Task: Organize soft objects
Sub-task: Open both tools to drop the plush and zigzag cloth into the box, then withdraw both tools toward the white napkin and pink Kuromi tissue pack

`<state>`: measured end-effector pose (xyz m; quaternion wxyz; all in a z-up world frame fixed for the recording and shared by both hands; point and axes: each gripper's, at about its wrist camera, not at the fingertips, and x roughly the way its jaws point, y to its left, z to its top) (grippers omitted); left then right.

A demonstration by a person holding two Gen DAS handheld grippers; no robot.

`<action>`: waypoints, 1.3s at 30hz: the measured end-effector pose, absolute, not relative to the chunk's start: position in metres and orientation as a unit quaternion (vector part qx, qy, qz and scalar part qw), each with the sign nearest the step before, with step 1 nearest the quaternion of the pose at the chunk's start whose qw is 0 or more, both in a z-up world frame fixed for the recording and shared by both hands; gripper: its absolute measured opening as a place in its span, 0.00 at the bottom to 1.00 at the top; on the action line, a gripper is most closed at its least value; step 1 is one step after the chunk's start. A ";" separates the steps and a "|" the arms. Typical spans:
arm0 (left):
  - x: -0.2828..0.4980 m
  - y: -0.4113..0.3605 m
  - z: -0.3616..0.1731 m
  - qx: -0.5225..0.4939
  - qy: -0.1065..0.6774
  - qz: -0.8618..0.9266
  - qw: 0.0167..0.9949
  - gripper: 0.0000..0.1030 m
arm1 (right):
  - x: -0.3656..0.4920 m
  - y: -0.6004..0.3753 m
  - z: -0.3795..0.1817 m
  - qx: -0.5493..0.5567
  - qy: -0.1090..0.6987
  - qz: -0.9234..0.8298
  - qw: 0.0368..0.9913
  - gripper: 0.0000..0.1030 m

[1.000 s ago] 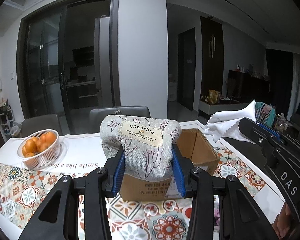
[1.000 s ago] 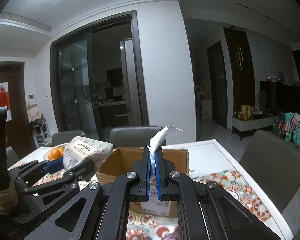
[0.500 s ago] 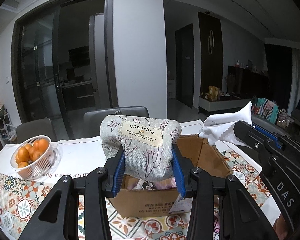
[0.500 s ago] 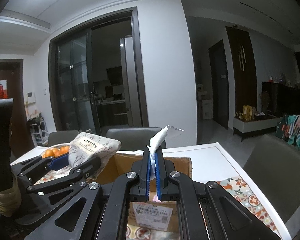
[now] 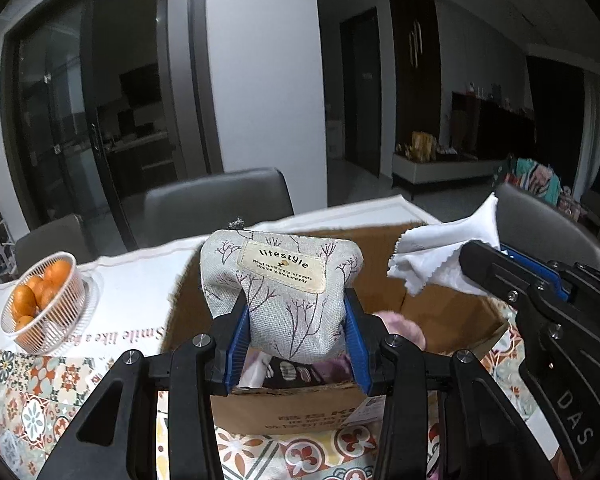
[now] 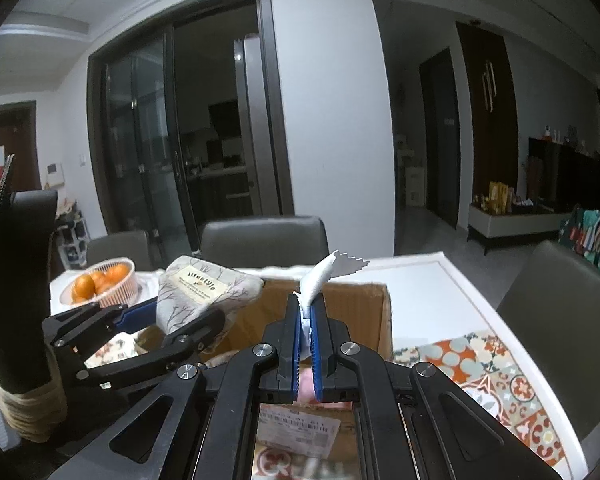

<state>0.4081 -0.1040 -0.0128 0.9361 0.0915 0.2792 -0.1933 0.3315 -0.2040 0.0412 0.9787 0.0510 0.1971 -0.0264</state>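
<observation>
We have carried both loads forward over the open cardboard box: left gripper jaws clamped on the fabric pouch, right gripper jaws pinching the white cloth, ready for dropping in.

A grey branch-print pouch labelled "lifestyle" hangs upright at frame centre, above the open box. A crumpled white cloth sits upper right.

Grey branch-print pouch; white cloth; brown box.
</observation>
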 end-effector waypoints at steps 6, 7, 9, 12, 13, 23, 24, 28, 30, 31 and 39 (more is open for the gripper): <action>0.417 -0.109 -0.026 0.094 0.310 -0.202 0.924 0.46 | 0.345 -0.219 0.027 0.078 0.243 -0.021 0.967 0.06; 0.417 -0.110 -0.027 0.093 0.313 -0.204 0.923 0.49 | 0.347 -0.220 0.026 0.082 0.249 -0.020 0.965 0.07; 0.417 -0.110 -0.028 0.095 0.317 -0.199 0.922 0.58 | 0.353 -0.221 0.024 0.088 0.263 -0.017 0.961 0.09; 0.412 -0.109 -0.028 0.102 0.312 -0.194 0.925 0.66 | 0.354 -0.223 0.023 0.092 0.267 -0.018 0.959 0.31; 0.412 -0.109 -0.027 0.104 0.313 -0.191 0.925 0.71 | 0.353 -0.223 0.023 0.091 0.261 -0.024 0.961 0.35; 0.381 -0.086 -0.013 0.092 0.297 -0.158 0.937 0.80 | 0.332 -0.236 0.036 0.111 0.239 -0.058 0.963 0.57; 0.377 -0.085 -0.011 0.091 0.295 -0.155 0.938 0.80 | 0.328 -0.237 0.037 0.114 0.235 -0.061 0.963 0.57; 0.356 -0.079 -0.006 0.088 0.285 -0.146 0.943 0.81 | 0.312 -0.235 0.042 0.117 0.228 -0.063 0.965 0.59; 0.347 -0.076 -0.002 0.086 0.283 -0.141 0.945 0.82 | 0.304 -0.233 0.043 0.117 0.223 -0.065 0.966 0.64; 0.343 -0.074 -0.001 0.084 0.282 -0.140 0.945 0.82 | 0.301 -0.232 0.044 0.116 0.221 -0.067 0.966 0.65; 0.309 -0.061 0.015 0.073 0.269 -0.124 0.952 0.83 | 0.276 -0.225 0.053 0.112 0.209 -0.067 0.969 0.72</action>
